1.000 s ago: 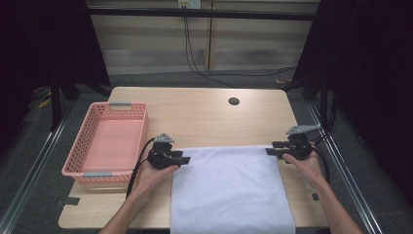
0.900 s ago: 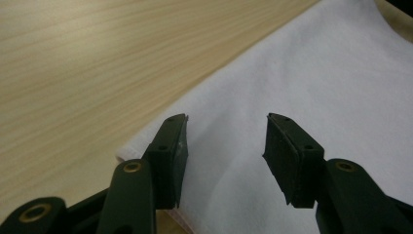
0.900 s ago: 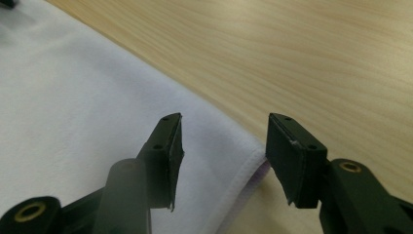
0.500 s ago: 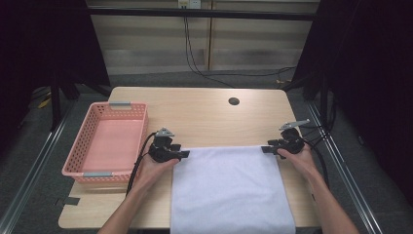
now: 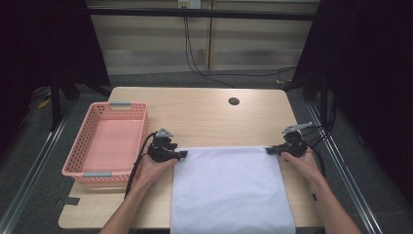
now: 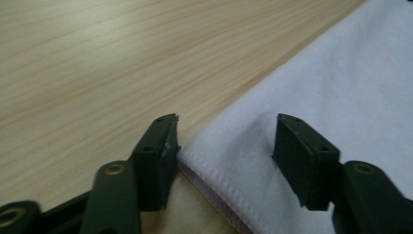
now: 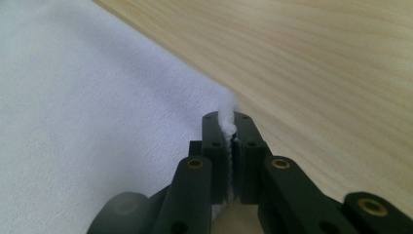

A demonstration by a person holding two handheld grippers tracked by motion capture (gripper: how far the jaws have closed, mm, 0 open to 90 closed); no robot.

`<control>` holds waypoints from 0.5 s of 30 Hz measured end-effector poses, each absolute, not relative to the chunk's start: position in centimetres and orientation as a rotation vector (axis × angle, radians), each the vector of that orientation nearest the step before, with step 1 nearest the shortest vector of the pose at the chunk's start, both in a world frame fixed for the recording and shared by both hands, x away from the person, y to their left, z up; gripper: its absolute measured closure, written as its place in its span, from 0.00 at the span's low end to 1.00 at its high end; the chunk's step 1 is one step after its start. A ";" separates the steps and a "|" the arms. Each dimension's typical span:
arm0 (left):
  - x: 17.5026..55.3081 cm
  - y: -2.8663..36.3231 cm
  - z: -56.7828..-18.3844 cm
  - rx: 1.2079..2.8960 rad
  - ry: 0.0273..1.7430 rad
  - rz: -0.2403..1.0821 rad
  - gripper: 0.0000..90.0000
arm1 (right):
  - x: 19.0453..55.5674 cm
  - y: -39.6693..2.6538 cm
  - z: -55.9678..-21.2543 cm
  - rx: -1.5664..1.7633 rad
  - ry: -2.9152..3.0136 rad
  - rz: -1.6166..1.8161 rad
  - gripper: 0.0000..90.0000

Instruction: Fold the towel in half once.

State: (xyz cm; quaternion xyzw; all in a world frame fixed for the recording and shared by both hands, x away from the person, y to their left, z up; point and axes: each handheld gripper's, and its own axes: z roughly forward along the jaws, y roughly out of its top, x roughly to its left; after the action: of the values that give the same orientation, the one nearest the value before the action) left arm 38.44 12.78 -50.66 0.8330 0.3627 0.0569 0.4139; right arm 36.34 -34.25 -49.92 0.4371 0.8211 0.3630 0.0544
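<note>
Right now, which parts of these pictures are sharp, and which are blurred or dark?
High view: table evenly lit, surroundings dark. Left gripper view: towel corner sharp, far wood soft. Right gripper view: pinched towel edge sharp, jaw bases blurred.

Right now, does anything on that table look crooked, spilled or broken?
Nothing stands out. The white cloth lies flat and square, overhanging the near table edge. The pink basket sits upright and intact.

bare forearms; black tool (image 5: 183,154) jaws with brass screws, grey plates.
</note>
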 end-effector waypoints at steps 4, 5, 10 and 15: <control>38.2 12.4 -50.6 2.130 0.844 0.070 0.81 | 36.2 -34.4 -49.9 1.324 2.495 1.096 0.95; 38.1 12.3 -50.7 2.128 0.837 0.058 0.89 | 36.1 -34.4 -49.9 1.322 2.494 1.097 0.95; 38.1 12.6 -50.1 2.104 0.872 0.057 0.92 | 36.0 -34.6 -49.6 1.346 2.459 1.116 0.96; 38.3 12.9 -49.2 2.056 0.868 0.044 0.92 | 36.1 -34.9 -48.9 1.341 2.428 1.166 0.96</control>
State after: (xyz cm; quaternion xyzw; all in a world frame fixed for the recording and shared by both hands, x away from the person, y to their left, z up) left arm 38.35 12.93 -49.16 0.8274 0.3492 0.0177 0.4395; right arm 36.08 -34.91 -48.89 0.4447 0.8052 0.3868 0.0663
